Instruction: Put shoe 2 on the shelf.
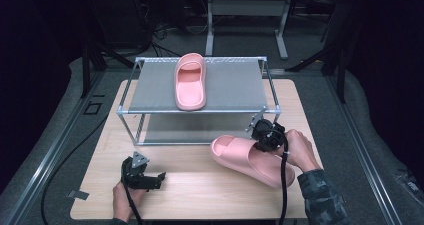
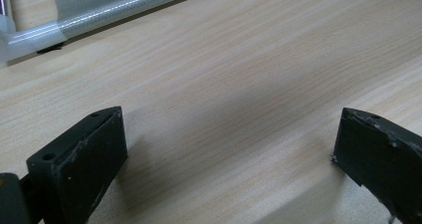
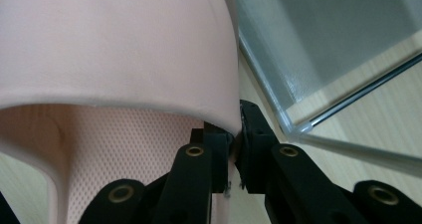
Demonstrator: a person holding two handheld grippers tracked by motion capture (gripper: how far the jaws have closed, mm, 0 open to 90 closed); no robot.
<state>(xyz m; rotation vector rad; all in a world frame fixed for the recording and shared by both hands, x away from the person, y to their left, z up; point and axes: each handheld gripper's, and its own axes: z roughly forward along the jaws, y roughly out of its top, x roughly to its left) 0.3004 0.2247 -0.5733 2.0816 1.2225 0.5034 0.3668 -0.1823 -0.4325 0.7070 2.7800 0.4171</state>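
One pink slipper (image 1: 190, 82) lies on the top shelf of a metal rack (image 1: 230, 87), toe toward the front. A second pink slipper (image 1: 248, 160) is at the table's front right, just before the rack. My right gripper (image 1: 264, 140) is shut on its strap; in the right gripper view the jaws (image 3: 238, 134) pinch the edge of the slipper's (image 3: 114, 50) strap between them. My left gripper (image 1: 155, 177) rests low at the front left with its jaws wide apart. Bare wood shows between the jaws of the left gripper (image 2: 229, 129).
The rack stands at the back middle of the light wooden table (image 1: 190, 195), and its lower shelf (image 1: 195, 130) is open to the front. A rack foot bar (image 2: 99, 10) lies ahead of the left gripper. Dark floor and stands surround the table.
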